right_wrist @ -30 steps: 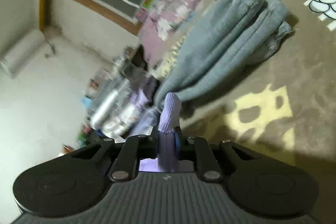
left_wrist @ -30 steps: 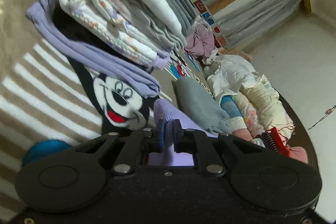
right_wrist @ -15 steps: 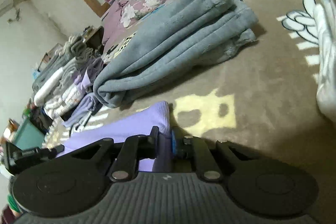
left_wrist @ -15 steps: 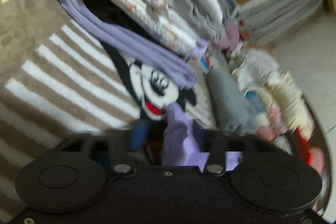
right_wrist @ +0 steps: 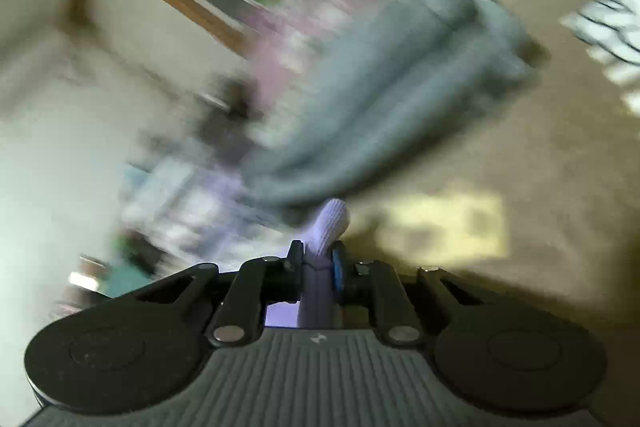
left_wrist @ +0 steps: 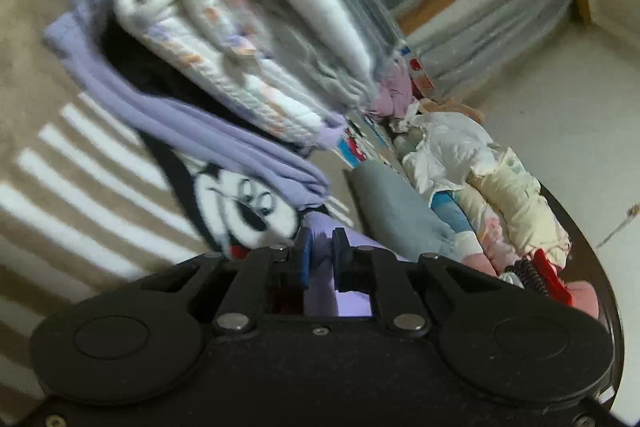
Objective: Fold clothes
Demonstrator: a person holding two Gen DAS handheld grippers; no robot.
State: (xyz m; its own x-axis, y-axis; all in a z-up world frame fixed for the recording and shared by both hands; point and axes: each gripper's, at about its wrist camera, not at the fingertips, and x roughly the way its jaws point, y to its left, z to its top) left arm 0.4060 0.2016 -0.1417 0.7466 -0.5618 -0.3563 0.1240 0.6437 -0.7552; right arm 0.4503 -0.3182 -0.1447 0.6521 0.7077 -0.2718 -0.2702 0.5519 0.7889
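While both tools are occupied, I find the left gripper (left_wrist: 318,247) clamped on a fold of the lilac garment (left_wrist: 320,239), its jaws having just closed again onto the cloth between them. I find the right gripper (right_wrist: 318,259) likewise pinched on a ribbed lilac edge (right_wrist: 330,223), which stands up past the jaw tips. I judge the two holds to be on one garment, taken at separate points so it can be stretched and laid flat on the carpet (left_wrist: 80,163) for folding; the pictures do not show the cloth running between them.

Beyond the left tool a stack of folded clothes (left_wrist: 224,67) rests on the carpet's striped part, a lilac piece at its base, with a grey folded item (left_wrist: 392,211) beside it and an unsorted heap (left_wrist: 480,179) at the carpet's far edge. The right view is heavily blurred; a grey folded garment (right_wrist: 380,107) lies ahead on the carpet. I rate the fold as barely begun
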